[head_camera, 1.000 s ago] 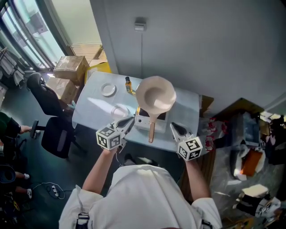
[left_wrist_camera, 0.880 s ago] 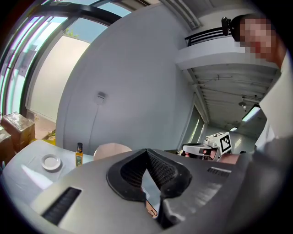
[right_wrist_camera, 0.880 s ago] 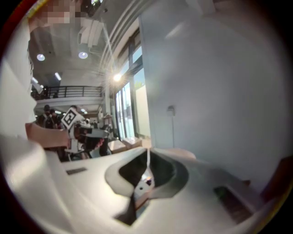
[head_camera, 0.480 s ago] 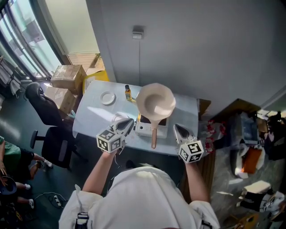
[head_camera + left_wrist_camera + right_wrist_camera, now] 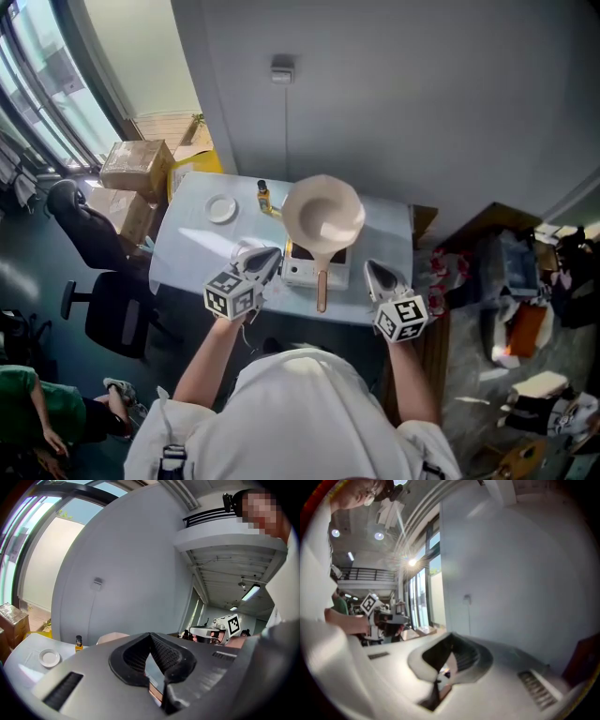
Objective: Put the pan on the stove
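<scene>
Already we are seeing the table [image 5: 187,239] carrying the stove [image 5: 302,273] with the pan [image 5: 323,211] sitting on it. Its handle [image 5: 322,289] is pointing back between the left gripper [image 5: 270,257] and the right gripper [image 5: 371,270], about equally near, jaws pressed together on nothing. The pan is hiding the burner.

Right tool [image 5: 450,645] jaws closed, nothing between, grey wall [image 5: 511,573] ahead
</scene>
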Demonstrator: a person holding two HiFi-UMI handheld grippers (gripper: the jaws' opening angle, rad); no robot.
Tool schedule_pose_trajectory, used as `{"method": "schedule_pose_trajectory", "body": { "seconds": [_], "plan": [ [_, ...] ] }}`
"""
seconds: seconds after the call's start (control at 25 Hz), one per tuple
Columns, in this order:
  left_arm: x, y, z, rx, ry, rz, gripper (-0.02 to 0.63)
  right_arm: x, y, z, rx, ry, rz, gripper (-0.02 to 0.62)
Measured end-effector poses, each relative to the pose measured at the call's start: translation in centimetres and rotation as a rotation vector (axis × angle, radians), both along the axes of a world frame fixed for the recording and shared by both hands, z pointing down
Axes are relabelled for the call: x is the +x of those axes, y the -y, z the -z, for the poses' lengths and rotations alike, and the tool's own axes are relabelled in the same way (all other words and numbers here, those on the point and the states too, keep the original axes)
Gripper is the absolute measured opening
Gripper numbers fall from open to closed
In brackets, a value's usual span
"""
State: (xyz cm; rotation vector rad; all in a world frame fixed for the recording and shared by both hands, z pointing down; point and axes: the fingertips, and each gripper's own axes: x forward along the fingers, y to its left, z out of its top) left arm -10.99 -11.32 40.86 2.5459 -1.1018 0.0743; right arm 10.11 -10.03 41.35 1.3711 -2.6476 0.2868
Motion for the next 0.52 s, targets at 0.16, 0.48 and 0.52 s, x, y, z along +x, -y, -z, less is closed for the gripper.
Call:
{"method": "schedule_pose_trajectory", "body": {
  "seconds": [0.16,0.48,0.52],
  "plan": [
    [0.07,0.17,-0.21,-0.003,-0.001,-0.005,0.021,0.12,0.08,-0.07,0.0,-0.004,-0.004,0.031],
    [-0.14,0.36,-0.49,-0.012,-0.002,-0.004,0.021,0.08,0.34,-0.13,-0.001,-0.004,-0.012,0.032],
    [-0.18,0.34,-0.59,-0.014,-0.002,-0.004,0.021,0.04,0.33,-0.22,-0.003,-0.004,-0.011,0.032]
  ]
}}
